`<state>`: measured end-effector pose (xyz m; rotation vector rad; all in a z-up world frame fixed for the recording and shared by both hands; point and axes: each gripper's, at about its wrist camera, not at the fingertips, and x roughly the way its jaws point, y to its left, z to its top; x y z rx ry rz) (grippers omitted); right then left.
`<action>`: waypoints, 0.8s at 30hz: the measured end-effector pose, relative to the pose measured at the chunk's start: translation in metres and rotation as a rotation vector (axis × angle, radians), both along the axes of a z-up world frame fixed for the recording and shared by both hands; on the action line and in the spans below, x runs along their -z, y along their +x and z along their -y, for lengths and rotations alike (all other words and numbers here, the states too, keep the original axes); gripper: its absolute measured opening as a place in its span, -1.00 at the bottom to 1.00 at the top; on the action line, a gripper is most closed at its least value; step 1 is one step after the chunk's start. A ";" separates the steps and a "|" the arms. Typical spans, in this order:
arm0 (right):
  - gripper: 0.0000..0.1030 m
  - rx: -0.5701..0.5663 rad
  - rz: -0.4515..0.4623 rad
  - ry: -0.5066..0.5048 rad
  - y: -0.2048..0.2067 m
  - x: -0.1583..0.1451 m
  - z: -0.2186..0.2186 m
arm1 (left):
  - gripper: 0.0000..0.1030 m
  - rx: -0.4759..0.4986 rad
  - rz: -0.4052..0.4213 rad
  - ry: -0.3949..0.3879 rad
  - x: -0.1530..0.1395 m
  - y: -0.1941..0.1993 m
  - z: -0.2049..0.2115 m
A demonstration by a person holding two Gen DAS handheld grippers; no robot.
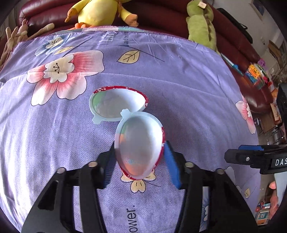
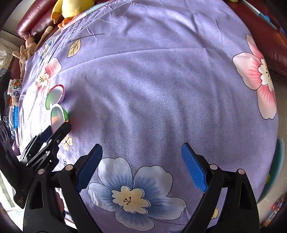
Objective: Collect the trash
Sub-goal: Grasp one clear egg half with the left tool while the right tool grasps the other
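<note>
Open egg-shaped plastic shell (image 1: 125, 123), hinged halves, mid purple floral cloth (image 1: 188, 86). Left gripper (image 1: 141, 161) clamped on near half's rim. Right gripper (image 2: 141, 164) spread, empty. Likely light, thin, crushable; rim hold best.

Cloth (image 1: 179, 89) was lilac w/ pink, blue & cream flowers, tan leaves, dark lettering. Egg-shaped shell (image 1: 140, 145) was white inside, red patterned outside w/ green in places. Both grippers black w/ blue pads (image 2: 194, 170). Plush toys: yellow-orange (image 1: 96, 12) & green (image 1: 200, 23). Sofa (image 1: 161, 16) dark red.
</note>
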<state>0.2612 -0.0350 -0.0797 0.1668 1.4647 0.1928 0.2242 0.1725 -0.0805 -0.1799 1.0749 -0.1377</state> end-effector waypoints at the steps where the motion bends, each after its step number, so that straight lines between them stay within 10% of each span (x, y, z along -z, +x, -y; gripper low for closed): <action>1: 0.65 -0.002 0.002 0.003 0.003 0.000 -0.003 | 0.01 -0.002 0.004 -0.013 -0.001 -0.001 -0.004; 24: 0.65 -0.253 0.046 0.076 0.070 -0.002 -0.172 | 0.02 -0.246 -0.010 -0.039 -0.008 -0.034 -0.124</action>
